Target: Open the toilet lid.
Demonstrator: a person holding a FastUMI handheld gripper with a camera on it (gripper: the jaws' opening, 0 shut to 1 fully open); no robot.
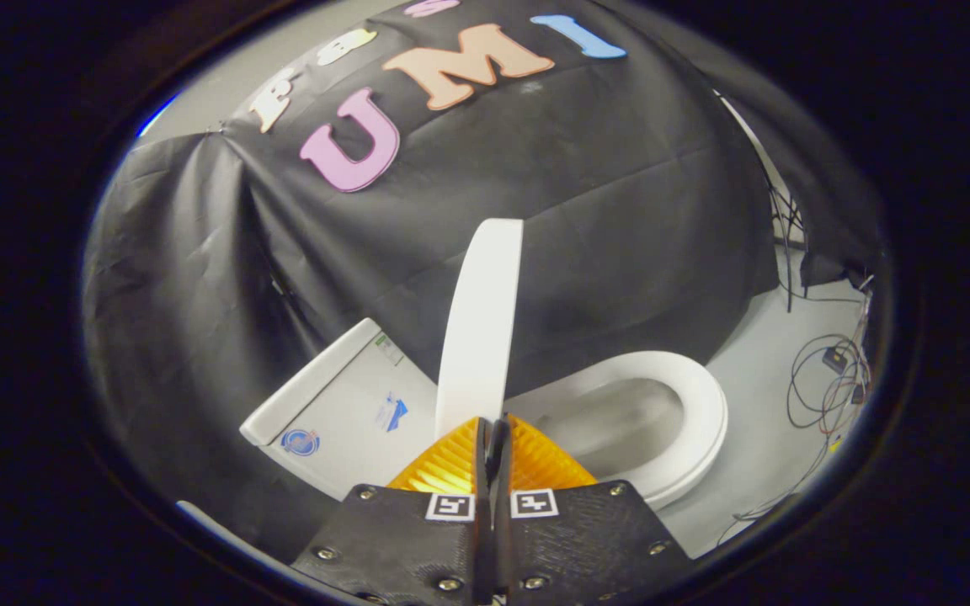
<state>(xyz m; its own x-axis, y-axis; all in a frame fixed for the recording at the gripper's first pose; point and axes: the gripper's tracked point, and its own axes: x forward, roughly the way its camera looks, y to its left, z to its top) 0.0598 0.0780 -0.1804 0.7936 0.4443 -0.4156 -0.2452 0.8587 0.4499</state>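
A: Where does the toilet lid (480,320) stand?

B: It is up on edge, nearly upright, rising straight ahead of the gripper (494,431). The seat (698,412) lies flat to the right of it, round the open bowl, and the tank (342,404) sits to the left.

A: And the fingers?

B: Together, with barely a slit between them. Their tips sit right at the lid's near edge. I cannot tell whether a sliver of that edge is pinched between them or whether they simply press against it.

A: So the lid looks almost open?

B: I judge so. What remains is to carry it the last bit toward the tank until it leans there and rests.

A: How to do that well?

B: Push gently, following the arc of the hinge, and stay low on the edge so the tips don't slip off. Ease off only when the lid leans firmly, otherwise it could drop back onto the seat.
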